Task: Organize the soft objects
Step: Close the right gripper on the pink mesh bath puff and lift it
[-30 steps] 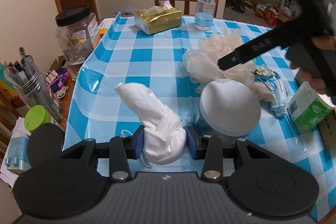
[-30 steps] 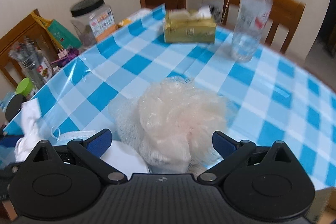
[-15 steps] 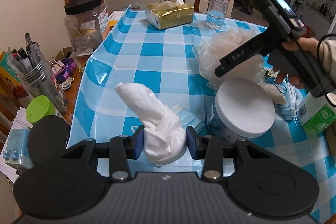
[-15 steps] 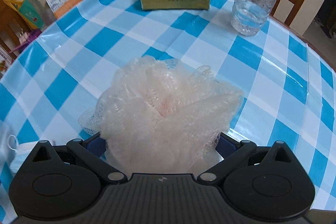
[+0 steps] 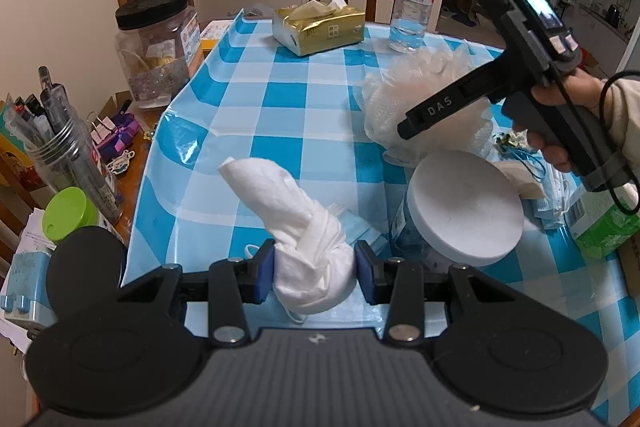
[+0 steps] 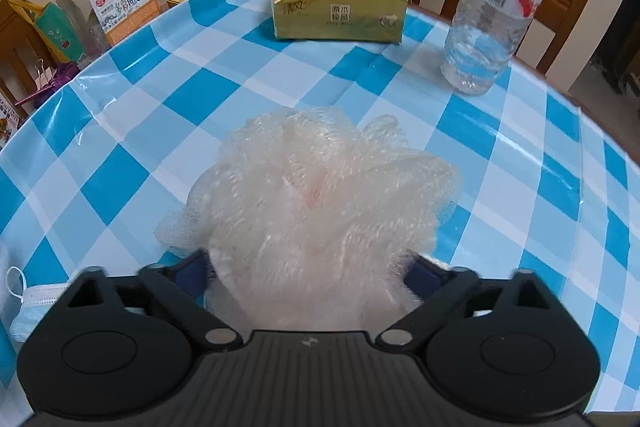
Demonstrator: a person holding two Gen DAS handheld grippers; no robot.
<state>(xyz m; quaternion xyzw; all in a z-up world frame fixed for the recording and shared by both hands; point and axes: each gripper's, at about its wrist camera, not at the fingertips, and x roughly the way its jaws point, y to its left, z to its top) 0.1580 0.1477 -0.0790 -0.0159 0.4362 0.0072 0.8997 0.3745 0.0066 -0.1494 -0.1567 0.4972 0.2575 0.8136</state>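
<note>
My left gripper (image 5: 315,269) is shut on a white knotted cloth (image 5: 296,223), whose loose end points away over the blue checked tablecloth (image 5: 280,107). My right gripper (image 6: 308,273) has its jaws on both sides of a pale pink mesh bath pouf (image 6: 316,203); its blue pads are half hidden by the mesh. In the left wrist view the pouf (image 5: 404,95) sits at the right, with the right gripper's finger (image 5: 448,107) over it. A blue face mask (image 6: 30,303) lies at the left in the right wrist view.
A jar with a white lid (image 5: 466,207) stands right of the cloth. A gold tissue pack (image 6: 340,9) and a water bottle (image 6: 500,3) stand at the far side. A black-lidded jar (image 5: 156,47), a pen cup (image 5: 64,159) and a green carton (image 5: 604,231) line the edges.
My right gripper moved forward around the pouf and its jaws closed in on it. My left gripper kept its hold on the white cloth and stayed roughly in place.
</note>
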